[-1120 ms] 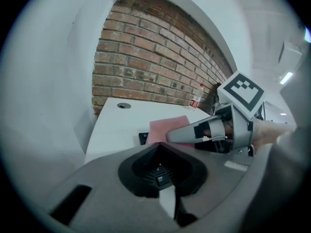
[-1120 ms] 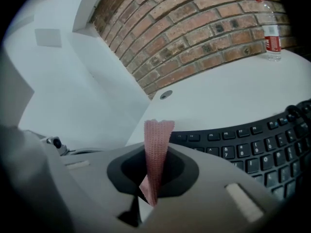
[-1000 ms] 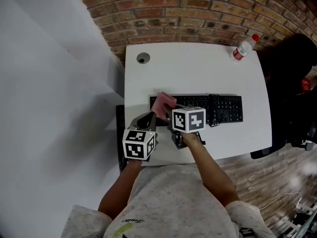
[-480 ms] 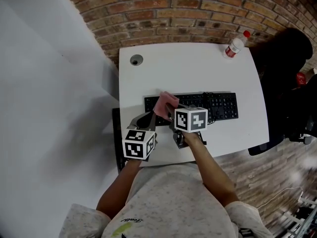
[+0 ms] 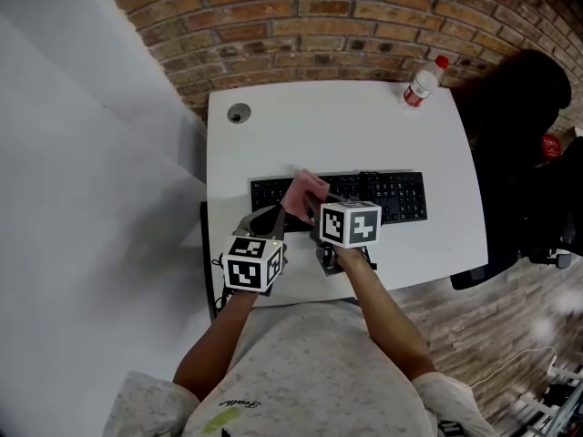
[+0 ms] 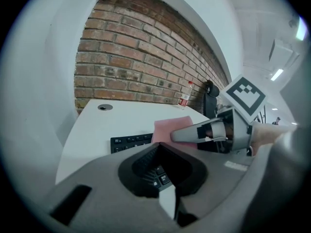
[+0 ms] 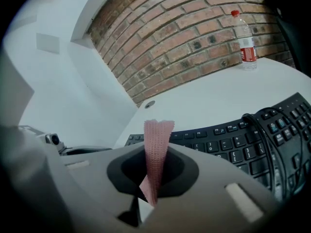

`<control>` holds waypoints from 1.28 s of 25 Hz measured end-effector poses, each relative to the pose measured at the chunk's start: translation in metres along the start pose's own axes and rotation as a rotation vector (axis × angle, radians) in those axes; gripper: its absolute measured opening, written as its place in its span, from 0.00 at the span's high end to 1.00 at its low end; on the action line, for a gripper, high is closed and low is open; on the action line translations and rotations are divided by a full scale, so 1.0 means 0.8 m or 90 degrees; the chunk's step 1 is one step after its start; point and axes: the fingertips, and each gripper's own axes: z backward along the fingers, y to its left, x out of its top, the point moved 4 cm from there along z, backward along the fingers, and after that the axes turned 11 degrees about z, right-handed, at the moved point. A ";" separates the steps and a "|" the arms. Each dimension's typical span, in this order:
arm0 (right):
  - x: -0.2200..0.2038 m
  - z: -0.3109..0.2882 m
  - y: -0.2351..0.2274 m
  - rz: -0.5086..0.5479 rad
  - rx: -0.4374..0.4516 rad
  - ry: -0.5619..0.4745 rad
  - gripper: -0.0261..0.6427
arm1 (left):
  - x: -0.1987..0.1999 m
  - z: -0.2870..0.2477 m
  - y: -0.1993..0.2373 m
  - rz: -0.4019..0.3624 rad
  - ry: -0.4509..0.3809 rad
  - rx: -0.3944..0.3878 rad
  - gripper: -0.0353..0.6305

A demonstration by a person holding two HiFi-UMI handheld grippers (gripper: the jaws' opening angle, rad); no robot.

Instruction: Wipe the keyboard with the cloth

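Since a second ago the pink cloth [image 5: 304, 192] has travelled rightward along the keyboard [image 5: 387, 197], away from its left end and toward the middle rows. Right tongs [image 5: 312, 209] are clamped tight on the cloth, which stands as a narrow folded strip between the jaws in the right gripper view and hangs down onto the keys. Left tongs [image 5: 270, 217] have their jaws drawn together with nothing between them, held above the keyboard's near edge close to its left end, just beside the right tongs. To the right of the cloth, most of the keyboard's length lies uncovered, though a black cable [image 7: 252, 130] loops over the keys partway along. Beyond the keyboard's right end a bare strip of white table [image 5: 346, 126] runs to the table's right edge; its left end sits close to the left edge. Behind the keyboard the tabletop is wide and open up to a round cable hole [image 5: 239, 113] at the far left corner and a plastic bottle [image 5: 420, 86] at the far right corner, against the brick wall [image 5: 364, 16].
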 end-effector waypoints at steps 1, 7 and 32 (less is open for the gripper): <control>0.000 0.003 -0.003 -0.001 0.000 -0.001 0.93 | 0.000 -0.002 -0.003 0.000 0.000 0.000 0.95; -0.001 0.021 -0.026 -0.003 0.000 -0.002 0.93 | 0.001 -0.017 -0.029 -0.009 0.000 -0.002 0.95; 0.002 0.080 -0.089 -0.084 0.056 -0.046 0.93 | -0.012 -0.050 -0.109 -0.015 -0.012 0.018 0.95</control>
